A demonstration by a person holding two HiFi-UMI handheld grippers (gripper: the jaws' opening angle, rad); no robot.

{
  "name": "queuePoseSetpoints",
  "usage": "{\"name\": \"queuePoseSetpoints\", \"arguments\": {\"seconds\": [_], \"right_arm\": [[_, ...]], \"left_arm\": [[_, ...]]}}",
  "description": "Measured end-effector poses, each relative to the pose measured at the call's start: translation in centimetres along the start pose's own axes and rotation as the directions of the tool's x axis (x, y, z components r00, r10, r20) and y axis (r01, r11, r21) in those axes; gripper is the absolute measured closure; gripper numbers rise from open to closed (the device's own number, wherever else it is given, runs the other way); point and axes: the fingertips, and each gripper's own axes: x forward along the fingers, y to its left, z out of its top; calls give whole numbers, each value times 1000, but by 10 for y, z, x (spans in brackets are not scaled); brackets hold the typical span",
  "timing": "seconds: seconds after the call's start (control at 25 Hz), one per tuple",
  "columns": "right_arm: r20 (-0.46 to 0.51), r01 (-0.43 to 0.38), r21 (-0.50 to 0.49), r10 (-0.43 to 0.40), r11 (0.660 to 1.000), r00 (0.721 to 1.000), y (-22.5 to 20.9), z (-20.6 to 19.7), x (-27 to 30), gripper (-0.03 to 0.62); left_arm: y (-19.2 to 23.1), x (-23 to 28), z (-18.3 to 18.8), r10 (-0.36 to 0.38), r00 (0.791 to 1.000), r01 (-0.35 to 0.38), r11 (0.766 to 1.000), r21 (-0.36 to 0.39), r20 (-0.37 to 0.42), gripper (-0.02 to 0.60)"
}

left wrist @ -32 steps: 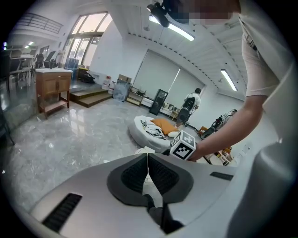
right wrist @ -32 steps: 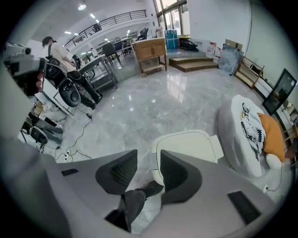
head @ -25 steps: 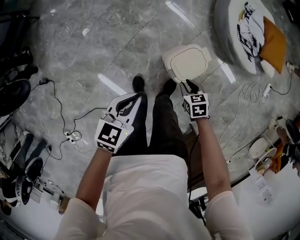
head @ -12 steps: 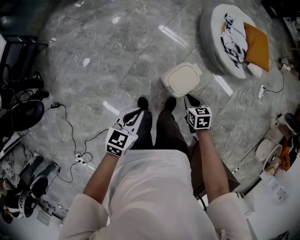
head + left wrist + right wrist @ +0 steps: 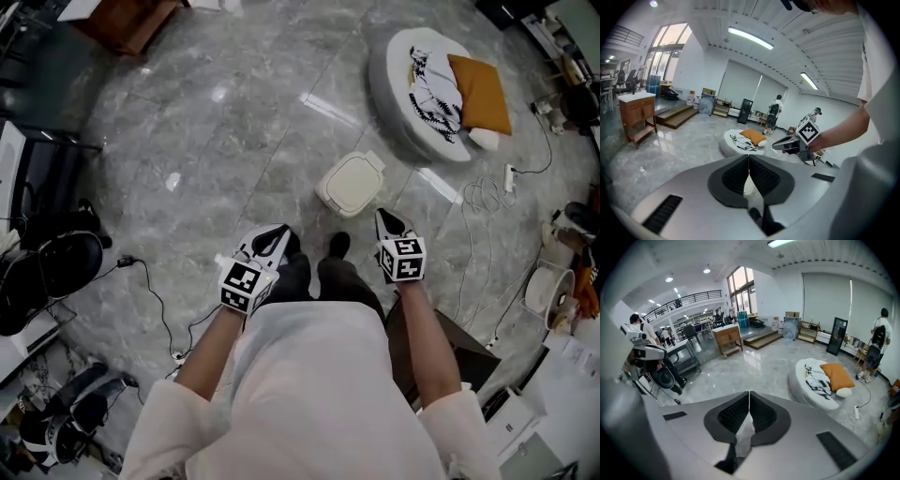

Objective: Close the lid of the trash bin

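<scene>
I wear a white short-sleeved shirt [image 5: 309, 375] and dark trousers [image 5: 347, 281]; my grey left claw [image 5: 274, 234] and right claw [image 5: 386, 220] bear black-and-white marker cubes [image 5: 242, 284].

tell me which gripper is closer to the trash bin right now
Right. In the head view the right gripper sits just below and right of the trash bin; the left gripper is farther off, toward its lower left.

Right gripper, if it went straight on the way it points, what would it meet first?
Probably the closed trash bin, or the marble floor just before it; depth is unclear.
</scene>
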Motion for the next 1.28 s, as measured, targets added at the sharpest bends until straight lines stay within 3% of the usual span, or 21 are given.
{"name": "queuePoseSetpoints", "arguments": {"seconds": [0.28, 0.64, 0.96, 1.28], "right_arm": [[84, 27, -79, -21, 997, 996, -15, 8, -55, 562], [185, 32, -63, -19, 998, 982, -42, 2, -121, 562], [244, 42, -55, -27, 998, 969, -59, -23, -167, 562], [287, 64, -103, -32, 993, 957, -73, -47, -207, 562]], "left_arm": [[-25, 9, 17, -17, 1000, 16, 999, 35, 26, 563], [-81, 16, 25, -4, 999, 1, 999, 54, 44, 563], [-121, 8, 28, 26, 995, -29, 999, 35, 94, 563], [-154, -9, 33, 69, 989, -79, 995, 68, 133, 563]]}}
